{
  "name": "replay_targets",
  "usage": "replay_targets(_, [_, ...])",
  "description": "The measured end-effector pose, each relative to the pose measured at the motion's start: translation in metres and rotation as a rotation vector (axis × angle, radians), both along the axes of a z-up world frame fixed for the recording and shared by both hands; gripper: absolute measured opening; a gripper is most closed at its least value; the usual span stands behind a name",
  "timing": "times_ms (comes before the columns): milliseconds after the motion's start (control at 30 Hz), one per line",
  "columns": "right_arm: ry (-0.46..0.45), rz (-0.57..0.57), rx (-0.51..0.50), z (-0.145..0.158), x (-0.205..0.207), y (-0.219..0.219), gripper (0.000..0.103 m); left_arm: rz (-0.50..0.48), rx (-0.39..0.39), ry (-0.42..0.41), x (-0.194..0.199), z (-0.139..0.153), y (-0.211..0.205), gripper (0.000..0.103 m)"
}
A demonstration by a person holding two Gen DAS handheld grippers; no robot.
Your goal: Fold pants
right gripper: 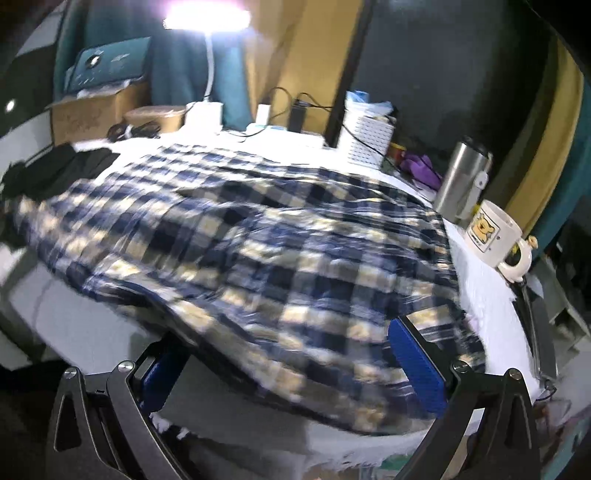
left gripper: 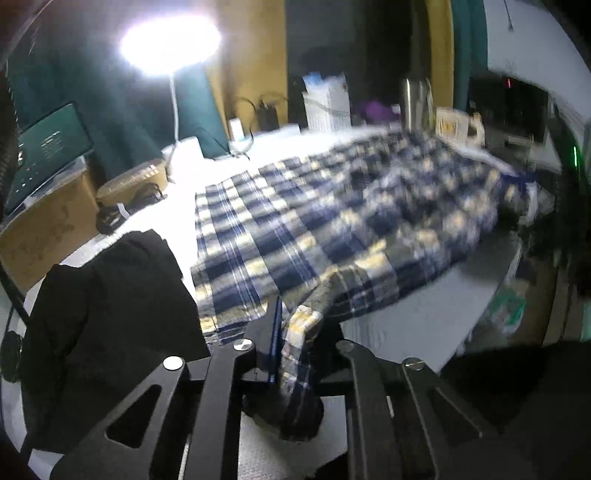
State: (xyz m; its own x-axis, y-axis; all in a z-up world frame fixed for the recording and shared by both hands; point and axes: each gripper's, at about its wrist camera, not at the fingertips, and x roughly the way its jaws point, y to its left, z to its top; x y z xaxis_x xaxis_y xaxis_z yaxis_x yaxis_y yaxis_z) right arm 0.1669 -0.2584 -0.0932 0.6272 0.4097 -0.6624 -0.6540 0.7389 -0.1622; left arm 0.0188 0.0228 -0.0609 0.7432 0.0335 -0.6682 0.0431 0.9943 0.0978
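In the left wrist view, a laptop (left gripper: 48, 147) sits on a cardboard box (left gripper: 44, 229) at the far left of the frame. Right of it a lamp (left gripper: 170, 40) glares in the upper left, with a round lidded container (left gripper: 133, 181) below it. A black garment (left gripper: 107, 314) lies bunched at the lower left on the white-covered bench (left gripper: 399, 325). The left gripper (left gripper: 295, 325) rises from the bottom centre, its jaws drawn almost together on a corner of the plaid pants (left gripper: 332, 221), and a fold of that cloth hangs down between the arms. The pants spread from the centre to the right of the frame, blurred at their far end. Behind them, in the upper right, stand a white perforated basket (left gripper: 327, 107) and a steel tumbler (left gripper: 415, 99).

In the right wrist view, the black garment (right gripper: 59, 170) lies at the left edge and the cardboard box (right gripper: 92, 110) in the upper left, under the lamp (right gripper: 207, 16). The plaid pants (right gripper: 258, 236) cover the middle of the bench (right gripper: 491, 295), with their near hem draped over its front edge. The right gripper (right gripper: 288, 354) stands wide open at the bottom. Its left blue pad (right gripper: 162, 373) is partly under the hem, and its right blue pad (right gripper: 417, 365) lies against the cloth, with the hem between them and not pinched. At the right stand the basket (right gripper: 365, 136), the tumbler (right gripper: 461, 177) and, nearest the edge, a white mug (right gripper: 491, 232) with a picture on it.
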Motion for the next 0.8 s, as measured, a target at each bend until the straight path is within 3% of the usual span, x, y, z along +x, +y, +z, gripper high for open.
replay_targets(100, [-0.048,0.014,-0.069,-0.017,-0.010,0.014,0.103,0.002,-0.047,-0.046,0.000,0.014,0.004,0.007])
replay_targets(233, [-0.078,-0.007,-0.053,-0.021,-0.004,0.006,0.103,-0.012,-0.076,-0.093,-0.004,0.031,0.004,0.006])
replay_targets(567, [-0.089,-0.158,0.026,-0.027,0.044,-0.073,0.100,-0.016,-0.089,-0.133,-0.006,0.050,0.001,0.003])
replay_targets(667, [-0.079,-0.177,0.018,-0.026,0.048,-0.084,0.072,-0.028,-0.080,-0.151,-0.007,0.054,-0.004,0.003])
replay_targets(733, [-0.059,-0.198,0.037,-0.023,0.050,-0.091,0.033,-0.036,-0.084,-0.172,-0.009,0.058,-0.006,0.003])
replay_targets(800, [-0.054,-0.228,0.105,-0.016,0.049,-0.104,0.020,-0.041,-0.078,-0.194,-0.012,0.062,-0.010,0.003])
